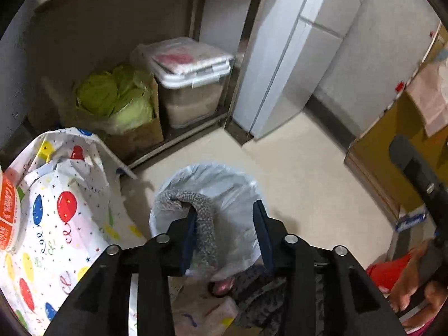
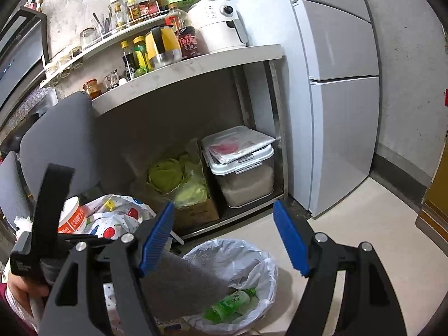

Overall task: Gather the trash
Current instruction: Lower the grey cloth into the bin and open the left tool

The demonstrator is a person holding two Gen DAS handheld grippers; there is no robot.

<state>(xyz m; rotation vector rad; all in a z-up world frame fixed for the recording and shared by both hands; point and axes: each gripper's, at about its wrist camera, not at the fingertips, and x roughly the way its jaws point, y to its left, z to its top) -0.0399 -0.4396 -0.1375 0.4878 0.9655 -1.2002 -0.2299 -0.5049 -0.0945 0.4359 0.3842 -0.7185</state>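
A trash bin lined with a clear plastic bag point(image 1: 224, 184) point(image 2: 252, 254) stands on the floor below both grippers. My left gripper point(image 1: 225, 212) is open right above the bin; a grey speckled cloth point(image 1: 204, 224) drapes over its left finger point(image 1: 190, 224) and hangs down. The cloth also shows in the right wrist view point(image 2: 182, 285), over the bin's near rim. Green plastic bottles point(image 2: 229, 303) lie inside the bin. My right gripper point(image 2: 224, 238) is open and empty above the bin.
A balloon-print plastic bag point(image 1: 56, 218) with an orange-labelled tub point(image 1: 8, 212) sits left of the bin. Under the counter stand a box of cabbage point(image 1: 117, 103) and a lidded rice container point(image 1: 190, 84). A fridge point(image 2: 341, 98) is at right, a brown cabinet point(image 1: 392, 151) further right.
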